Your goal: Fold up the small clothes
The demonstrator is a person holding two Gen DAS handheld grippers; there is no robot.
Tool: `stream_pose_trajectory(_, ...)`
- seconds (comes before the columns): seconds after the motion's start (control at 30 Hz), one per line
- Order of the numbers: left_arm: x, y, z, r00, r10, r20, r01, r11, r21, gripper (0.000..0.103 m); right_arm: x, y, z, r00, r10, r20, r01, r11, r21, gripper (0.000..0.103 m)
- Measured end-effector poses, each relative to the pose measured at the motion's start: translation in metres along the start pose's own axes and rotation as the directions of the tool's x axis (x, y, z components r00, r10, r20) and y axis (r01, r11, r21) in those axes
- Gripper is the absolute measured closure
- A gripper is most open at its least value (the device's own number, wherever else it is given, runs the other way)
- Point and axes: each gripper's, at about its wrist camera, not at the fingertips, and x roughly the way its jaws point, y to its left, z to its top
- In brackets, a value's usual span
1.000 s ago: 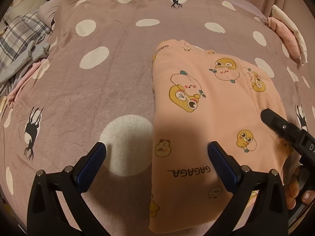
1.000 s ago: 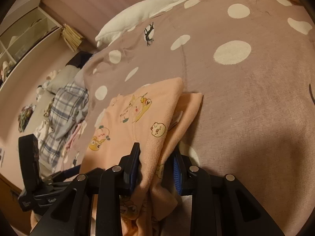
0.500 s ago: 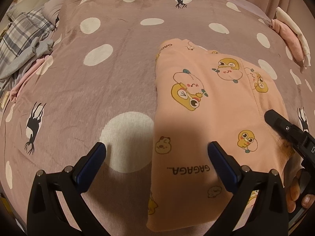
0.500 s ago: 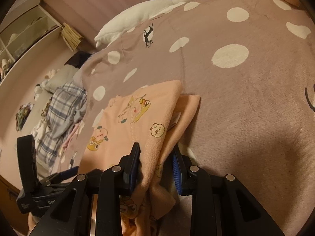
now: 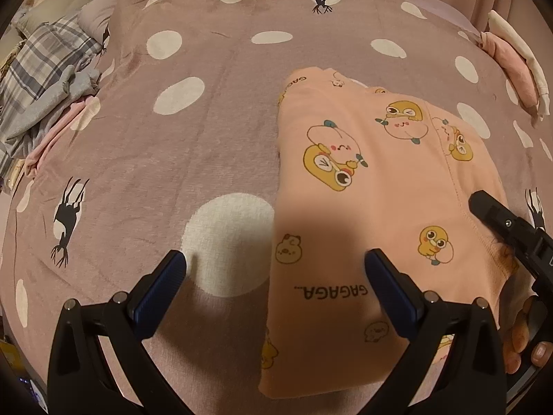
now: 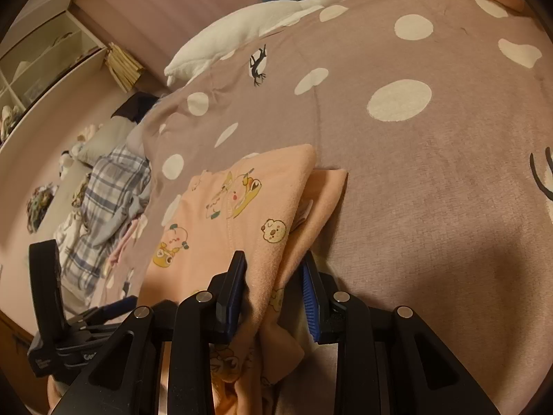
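A peach-orange cotton garment printed with cartoon ducks and "GAGAGA" lettering (image 5: pixel 366 186) is seen lying folded on the mauve bedspread with white polka dots and black deer silhouettes (image 5: pixel 193 145), sitting from the centre out towards 3 o'clock in the left wrist view. The left claw (image 5: pixel 276 278) is held wide apart above the bed with nothing between its blue pads; one pad is placed over a big white dot, the other over the garment's lettered part, and whether the fabric is touched can't really be told. In the right wrist view the right claw (image 6: pixel 273 290) is closed down narrow on a bunched edge of the same garment (image 6: pixel 242 214), with folds of cloth pinched between the blue pads and hanging loose below them at 6 o'clock. A second layer of the garment is seen peeking out from under the top layer at about 2 o'clock from the claw. The right claw's black body also shows up at 4 o'clock in the left wrist view, resting at the garment's hem, with fingertips of the person's hand (image 5: pixel 528 342) just below it. A white plush goose with an orange beak (image 6: pixel 276 14) is laid along the far edge of the bed at 12 o'clock, a crumpled blue-grey plaid cloth (image 6: pixel 103 200) is piled at 9 o'clock, and a folded pink and cream cloth (image 5: pixel 515 65) is spotted at 2 o'clock in the left wrist view.
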Motion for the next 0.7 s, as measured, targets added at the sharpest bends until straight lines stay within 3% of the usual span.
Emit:
stream_pose_trajectory(0.27, -0.002, 0.000, -0.001, 1.000, 0.003, 0.000, -0.003, 1.000, -0.005, 0.000, 0.000, 0.000, 0.000, 1.000, 0.002, -0.001, -0.002, 1.000, 0.003, 0.073)
stream_pose_trajectory(0.7, 0.004, 0.010, 0.000, 0.997, -0.061, -0.045, 0.058, 0.996, -0.064, 0.000, 0.000, -0.002, 0.001, 1.000, 0.004, -0.003, -0.004, 1.000, 0.004, 0.073)
